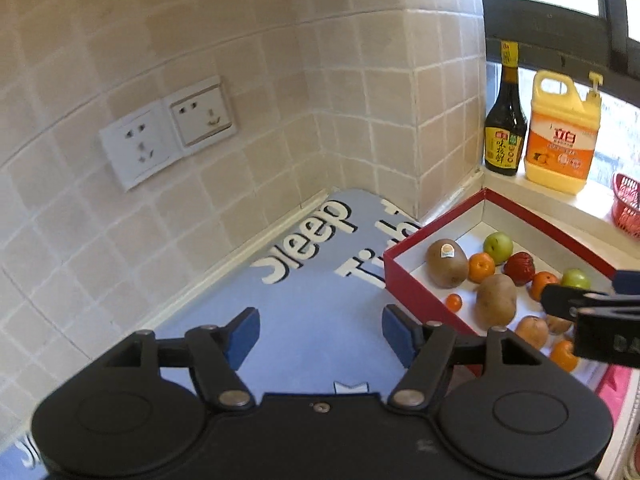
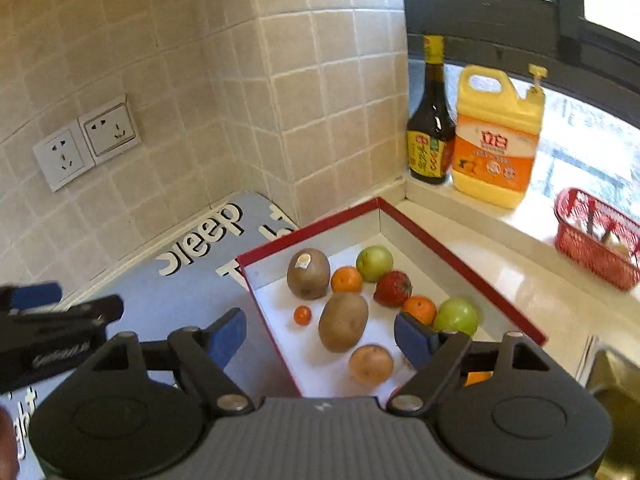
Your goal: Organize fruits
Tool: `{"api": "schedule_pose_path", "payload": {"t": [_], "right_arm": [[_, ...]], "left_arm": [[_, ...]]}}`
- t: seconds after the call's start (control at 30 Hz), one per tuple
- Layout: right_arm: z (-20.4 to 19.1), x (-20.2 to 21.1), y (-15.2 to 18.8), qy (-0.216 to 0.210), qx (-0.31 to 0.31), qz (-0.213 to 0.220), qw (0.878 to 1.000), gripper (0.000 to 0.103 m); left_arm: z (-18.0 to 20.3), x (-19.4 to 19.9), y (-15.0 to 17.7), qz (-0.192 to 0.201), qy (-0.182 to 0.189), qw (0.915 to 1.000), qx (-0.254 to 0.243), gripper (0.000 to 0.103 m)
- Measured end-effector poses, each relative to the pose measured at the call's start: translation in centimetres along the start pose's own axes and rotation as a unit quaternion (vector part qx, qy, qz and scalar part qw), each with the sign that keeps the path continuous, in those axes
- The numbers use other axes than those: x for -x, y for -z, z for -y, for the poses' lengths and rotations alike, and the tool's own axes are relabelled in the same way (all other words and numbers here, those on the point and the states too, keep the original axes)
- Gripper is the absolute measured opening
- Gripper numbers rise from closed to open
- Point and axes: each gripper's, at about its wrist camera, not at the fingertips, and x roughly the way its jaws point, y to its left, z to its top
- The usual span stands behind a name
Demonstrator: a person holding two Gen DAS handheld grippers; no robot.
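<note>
Down low, the left gripper [image 1: 320,334] hangs over the blue mat [image 1: 304,312] with its jaws wide apart and nothing between them. The right gripper [image 2: 320,338] hangs over the near end of the red box [image 2: 460,258], jaws wide apart too, holding nothing.

Inside the box, going from near to far, I count one brownish round fruit [image 2: 371,364], one potato [image 2: 343,322], one tiny orange ball [image 2: 302,315], two oranges [image 2: 420,309] [image 2: 346,279], one red strawberry [image 2: 393,289], two green apples [image 2: 456,316] [image 2: 374,263] and one kiwi [image 2: 308,273] with a sticker. More orange bits peek out behind the right gripper's arm at 5 o'clock, and I cannot tell what they are.

Far back at 1 o'clock stand one dark bottle [image 2: 430,132] and one yellow jug [image 2: 498,136]. At 3 o'clock sits one red basket [image 2: 596,240], cut off by the edge. Two wall sockets [image 2: 86,142] sit at 10 o'clock.
</note>
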Motion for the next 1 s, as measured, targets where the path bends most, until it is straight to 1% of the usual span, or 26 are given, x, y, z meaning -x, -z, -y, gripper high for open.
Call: {"api": "schedule_pose_path", "payload": {"t": [0.13,0.23,0.33,0.47,0.57,0.7,0.77,1.0], "right_arm": [[-1.3,0.5,1.5,0.037,-0.012,0.001,0.999,0.083],[-2.4,0.8,2.7,0.063,-0.003,-0.001,0.998,0.083],[-2.7,1.2,3.4,0.071,-0.004,-0.007,0.997,0.083],[-2.7,1.1,3.7,0.081,0.005,-0.008,0.997,0.083],[-2.4,0.6,3.8,0.087,0.015,-0.011,0.996,0.083],[-1.8,-0.5,3.8,0.083,0.017,-0.021,0.996,0.083],[-1.5,-0.8,3.8,0.077,0.016,-0.022,0.997,0.083],[-0.8,-2.0,3.2,0.081,0.021,-0.023,0.996,0.083]], "left_arm": [[-1.1,0.2,1.9,-0.003,0.015,0.9998,0.013,0.081],[-1.4,0.1,3.3,-0.012,0.021,0.9994,0.025,0.081],[-0.9,-0.1,4.2,-0.026,0.030,0.9988,0.028,0.081],[0.2,-0.4,4.5,-0.030,0.030,0.9988,0.022,0.081],[1.1,-0.8,4.6,-0.032,0.023,0.9990,0.021,0.081],[2.4,-1.5,4.7,-0.035,-0.001,0.9994,0.001,0.081],[2.7,-1.7,4.6,-0.035,0.003,0.9994,0.002,0.081],[3.3,-2.7,3.8,-0.043,0.001,0.9991,-0.002,0.081]]}}
